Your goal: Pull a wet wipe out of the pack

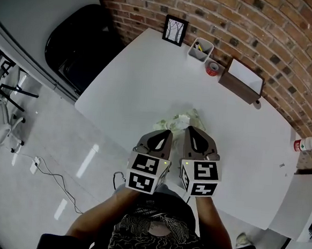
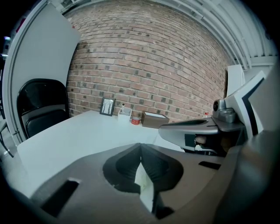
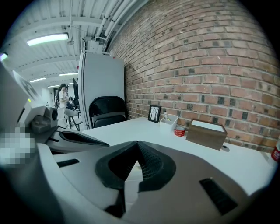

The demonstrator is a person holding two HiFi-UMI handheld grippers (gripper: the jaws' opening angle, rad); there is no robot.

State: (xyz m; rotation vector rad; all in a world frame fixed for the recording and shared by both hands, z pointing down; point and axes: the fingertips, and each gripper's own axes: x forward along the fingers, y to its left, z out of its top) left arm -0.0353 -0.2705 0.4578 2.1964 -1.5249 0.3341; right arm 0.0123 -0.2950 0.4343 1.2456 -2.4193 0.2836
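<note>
Desk point(image 1: 144, 72): white and mostly bare; the work sits near its front edge, just ahead of the person.
Left gripper point(image 1: 168, 132): jaws closed, tips meeting, with a thin pale sheet pinched between the pads. I judge this to be an edge of the pack.
Pack point(image 1: 175, 120): crinkled, pale green-white, lying on the desk right at both jaw tips and partly hidden by them.
Wipe point(image 1: 193, 118): a pale fold rising at the pack's right side. How much of it is out cannot be told.
Right gripper point(image 1: 190, 129): jaws closed, tips together, pale material showing between the pads. It is probably the wipe, though its colour is close to the desk's.
Spacing: the two grippers sit side by side, nearly touching.
Risk, tearing: a thin pinch on wet tissue may rip it if the pull is sharp.
Risk, pack lifting: the left hold is on a narrow edge. If it slips, the pack rides up with the wipe.
Risk, chain feed: a long pull may drag the following wipe out too.
Risk, collision: with the grippers so close, parting them crookedly could knock one against the other.
</note>
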